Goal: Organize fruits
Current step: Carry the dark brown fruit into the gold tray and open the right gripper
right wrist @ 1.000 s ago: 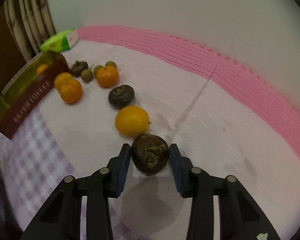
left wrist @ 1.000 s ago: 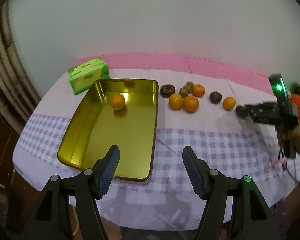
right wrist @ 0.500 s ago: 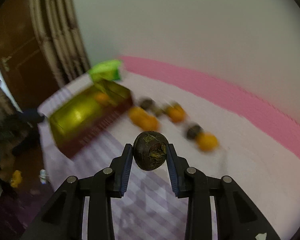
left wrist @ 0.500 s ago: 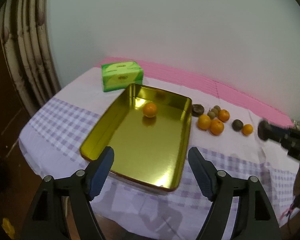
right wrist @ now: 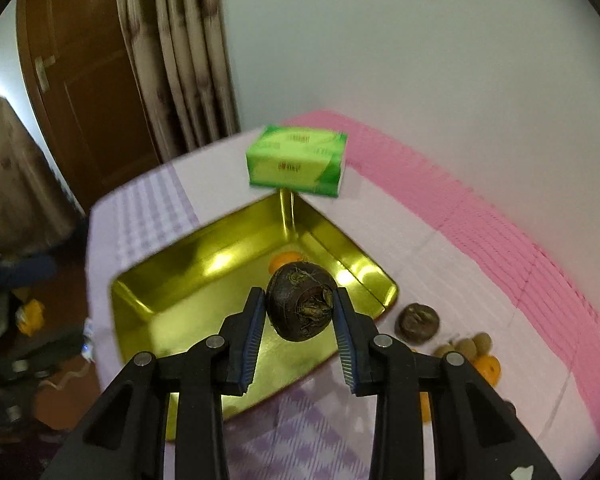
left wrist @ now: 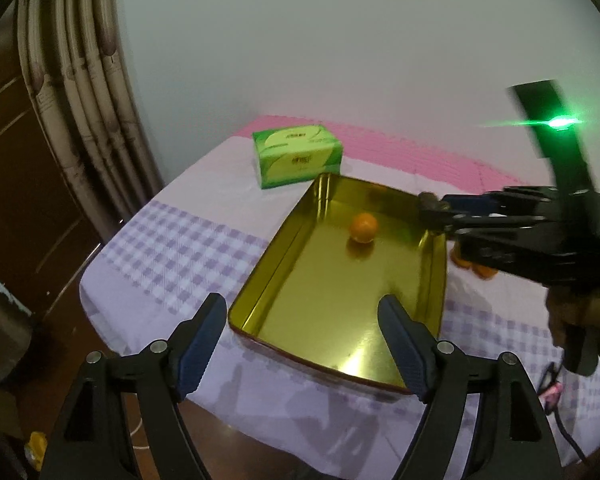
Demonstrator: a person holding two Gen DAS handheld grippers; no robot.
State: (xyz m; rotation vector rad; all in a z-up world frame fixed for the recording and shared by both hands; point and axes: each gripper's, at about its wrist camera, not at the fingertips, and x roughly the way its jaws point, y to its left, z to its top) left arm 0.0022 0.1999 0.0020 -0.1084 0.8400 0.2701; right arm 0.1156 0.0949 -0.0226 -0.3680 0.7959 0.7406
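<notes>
A gold metal tray [left wrist: 300, 320] lies on the table with one orange [left wrist: 363, 227] in it. My right gripper [right wrist: 300, 312] is shut on a dark brown wrinkled fruit [right wrist: 302, 306] and holds it in the air over the tray's [right wrist: 172, 280] right end; the orange [right wrist: 284, 259] peeks out behind it. In the left wrist view the right gripper [left wrist: 430, 206] reaches over the tray's far right corner. My left gripper [left wrist: 302, 344] is open and empty, above the tray's near edge. Another dark fruit [right wrist: 417, 322], small brown fruits [right wrist: 466, 346] and oranges [right wrist: 488, 368] lie right of the tray.
A green tissue box [left wrist: 298, 155] stands behind the tray's far left corner, also in the right wrist view [right wrist: 298, 161]. The table has a purple-check and pink cloth [left wrist: 172, 248]. Curtains [left wrist: 80, 80] and a wooden door hang at the left. The white wall is close behind.
My right gripper has lifted the dark fruit from the table and carried it left over the tray. My left gripper has pulled back and swung left, still open.
</notes>
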